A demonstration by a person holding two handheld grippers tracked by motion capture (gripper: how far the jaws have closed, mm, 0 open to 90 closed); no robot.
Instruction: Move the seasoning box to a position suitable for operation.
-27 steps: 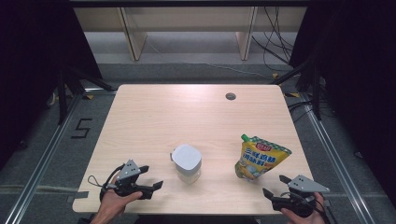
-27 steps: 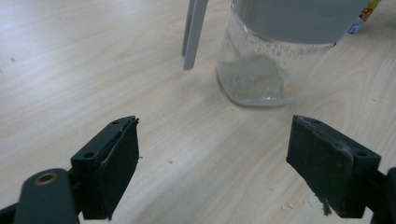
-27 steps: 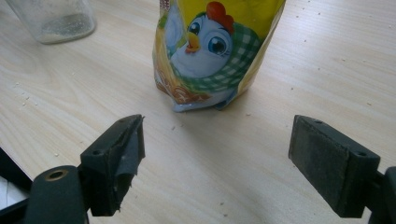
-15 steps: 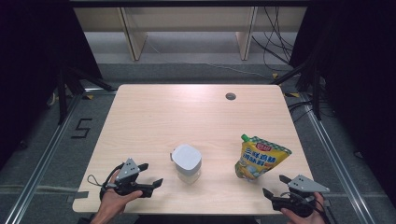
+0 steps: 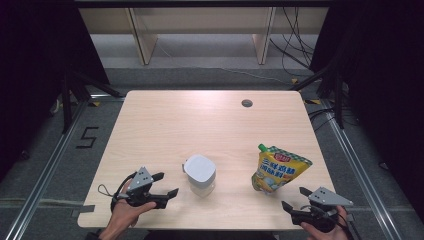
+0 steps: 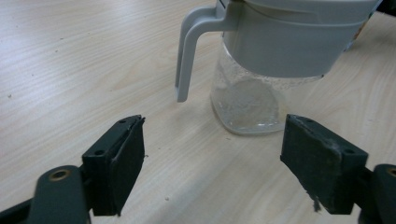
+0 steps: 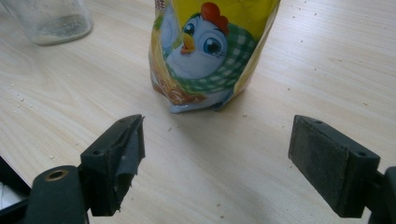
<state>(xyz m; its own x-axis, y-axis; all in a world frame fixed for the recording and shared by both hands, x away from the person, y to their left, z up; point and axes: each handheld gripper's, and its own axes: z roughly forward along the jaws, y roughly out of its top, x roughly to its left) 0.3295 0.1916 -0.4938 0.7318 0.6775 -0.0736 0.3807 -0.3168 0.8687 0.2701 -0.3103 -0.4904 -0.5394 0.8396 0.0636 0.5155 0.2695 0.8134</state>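
Floor left of the table, well out beyond the left gripper: a black "5" marked on the grey surface. Yellow pouch just ahead of the right gripper carries a line of dark printed characters plus a small red logo near its top, both too small to read. Up close in the right gripper view, the pouch shows a cartoon chick in a green check scarf straight ahead of the jaws, no legible text there.
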